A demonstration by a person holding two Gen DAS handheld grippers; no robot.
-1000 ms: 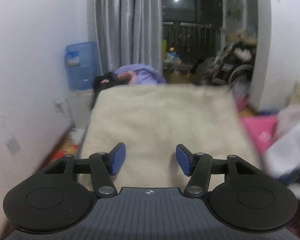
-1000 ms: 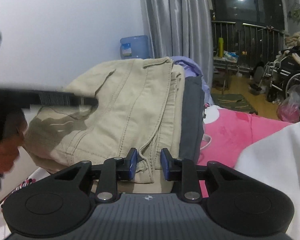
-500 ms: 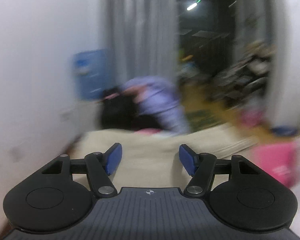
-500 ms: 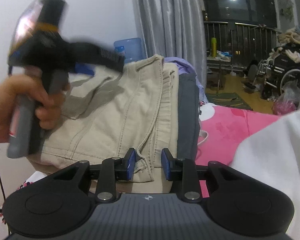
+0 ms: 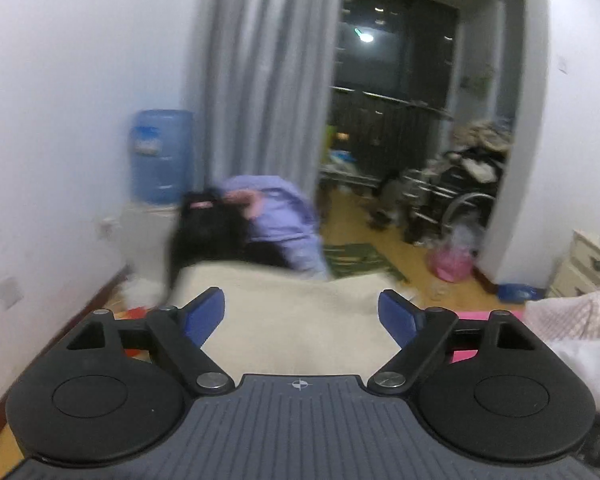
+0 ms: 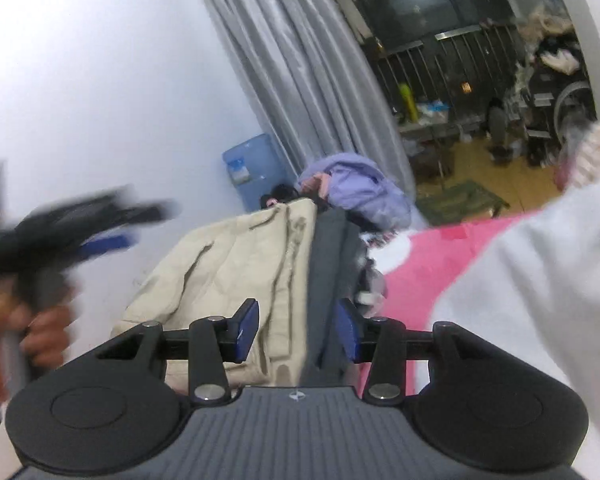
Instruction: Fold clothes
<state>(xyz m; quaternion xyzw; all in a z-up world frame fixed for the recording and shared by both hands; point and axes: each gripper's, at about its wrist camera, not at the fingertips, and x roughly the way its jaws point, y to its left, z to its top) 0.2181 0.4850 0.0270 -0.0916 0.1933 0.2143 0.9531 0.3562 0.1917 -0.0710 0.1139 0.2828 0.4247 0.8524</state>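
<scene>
Now both grippers stand off the folded beige trousers (image 6: 236, 276), which lie on a dark grey garment (image 6: 332, 264) at the left edge of the pink bedspread (image 6: 432, 264). The left gripper (image 5: 302, 314) has just been opening: its blue pads are farther apart than a second ago, nothing between them, with the cream cloth (image 5: 300, 320) lower in its view and more of the floor (image 5: 356, 220) showing. The right gripper (image 6: 298, 330) has also just been opening; a second ago its pads flanked the trouser hem closely, now they are released, clear of the fabric. Its view is tilted, and the stack sits farther off. A white garment (image 6: 532, 280) fills the right side.
</scene>
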